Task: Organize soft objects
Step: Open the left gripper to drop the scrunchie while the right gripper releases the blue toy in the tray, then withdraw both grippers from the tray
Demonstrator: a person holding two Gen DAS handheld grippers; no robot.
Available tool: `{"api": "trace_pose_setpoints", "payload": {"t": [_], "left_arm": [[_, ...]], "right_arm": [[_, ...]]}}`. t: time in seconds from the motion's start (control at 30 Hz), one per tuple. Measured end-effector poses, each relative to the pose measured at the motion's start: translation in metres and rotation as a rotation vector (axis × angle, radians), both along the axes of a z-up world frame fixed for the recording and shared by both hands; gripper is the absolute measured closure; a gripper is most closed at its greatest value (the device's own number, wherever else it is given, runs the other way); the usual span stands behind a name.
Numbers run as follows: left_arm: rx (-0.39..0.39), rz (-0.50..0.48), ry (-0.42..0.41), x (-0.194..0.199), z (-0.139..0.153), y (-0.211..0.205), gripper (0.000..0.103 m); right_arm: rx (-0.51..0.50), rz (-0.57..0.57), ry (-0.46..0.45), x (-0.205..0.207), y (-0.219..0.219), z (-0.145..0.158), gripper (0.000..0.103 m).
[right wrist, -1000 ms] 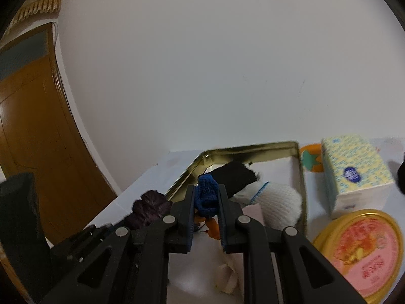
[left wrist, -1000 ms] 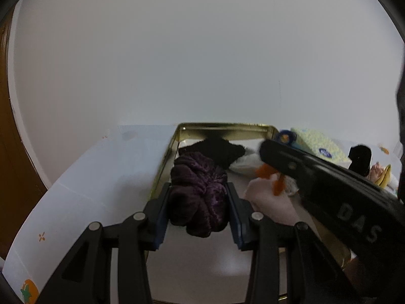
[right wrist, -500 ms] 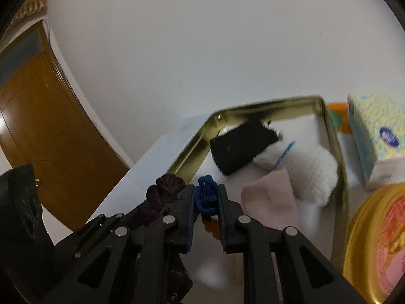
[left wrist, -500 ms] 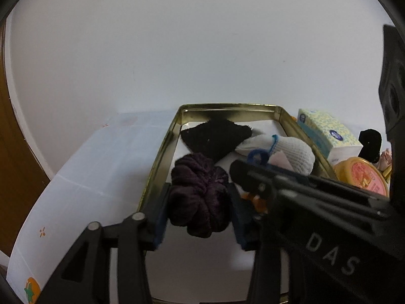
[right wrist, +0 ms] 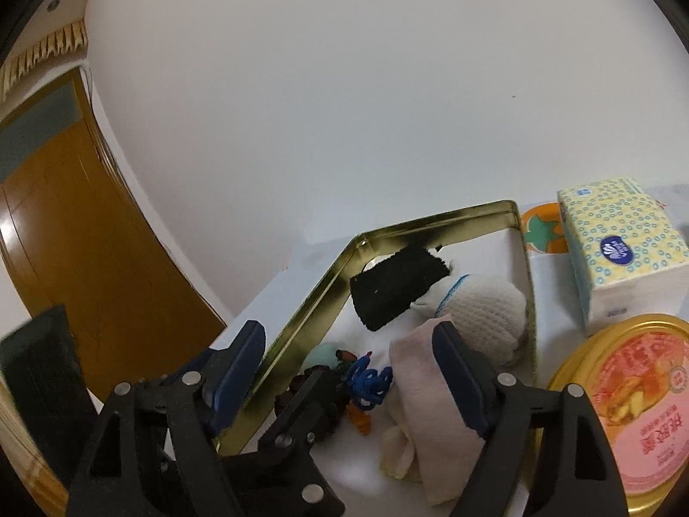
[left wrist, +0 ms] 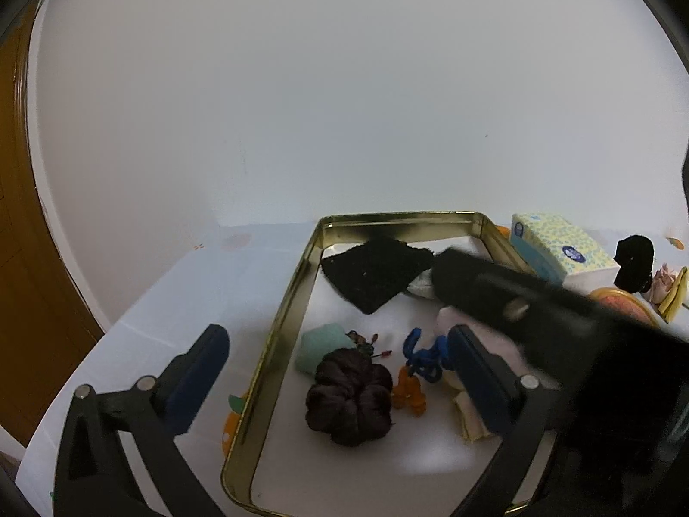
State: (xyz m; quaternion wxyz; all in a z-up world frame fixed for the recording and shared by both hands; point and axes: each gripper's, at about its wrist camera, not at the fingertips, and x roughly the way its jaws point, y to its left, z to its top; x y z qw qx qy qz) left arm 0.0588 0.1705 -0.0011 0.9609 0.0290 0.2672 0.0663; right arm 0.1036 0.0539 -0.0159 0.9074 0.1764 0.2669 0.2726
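A: Contents, gold tin tray: dark purple scrunchie between the spread fingers of the left gripper, resting on the tray floor; blue cord piece and orange bit just beside it, toward the right finger; mint pad ahead of the scrunchie.

B: Farther ahead?

A: Black knit square, white knit bundle, pale pink cloth lying under the right gripper.

B: Tool condition?

A: Both spread wide, both empty. Neither grips anything.

B: Outside the tray?

A: Tissue pack and a round tin lid, off to the right of the right gripper.

B: Hazards?

A: Three, by my judgement. The two tools overlap closely over the tray, so a careless lift could knock one against the other. A finger catching the blue cord could drag it back out. The left gripper's outer finger sits beyond the tray wall; pulling sideways could snag the rim and shift the whole tray.
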Motion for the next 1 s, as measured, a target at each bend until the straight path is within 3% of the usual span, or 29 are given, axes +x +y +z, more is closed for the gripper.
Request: {"api": "trace_pose_setpoints", "payload": {"t": [0.1, 0.3, 0.53, 0.63, 0.8, 1.0], "left_arm": [[-0.002, -0.006, -0.013, -0.002, 0.001, -0.001, 0.001], [0.006, -0.02, -0.033, -0.005, 0.002, -0.004, 0.001], [-0.004, -0.017, -0.072, -0.008, 0.005, -0.004, 0.001], [-0.011, -0.005, -0.084, -0.007, 0.005, -0.002, 0.001], [-0.024, 0.013, -0.103, -0.007, 0.005, 0.002, 0.001], [-0.011, 0.027, -0.148, -0.014, 0.007, -0.001, 0.001]], "right_arm": [[0.012, -0.037, -0.025, -0.009, -0.014, 0.005, 0.021], [-0.105, -0.178, -0.121, -0.028, -0.026, 0.017, 0.021], [-0.16, -0.336, -0.272, -0.056, -0.037, 0.025, 0.02], [-0.169, -0.347, -0.267, -0.059, -0.04, 0.026, 0.015], [-0.166, -0.335, -0.235, -0.065, -0.046, 0.027, 0.014], [-0.193, -0.322, -0.276, -0.081, -0.046, 0.032, 0.014]]}}
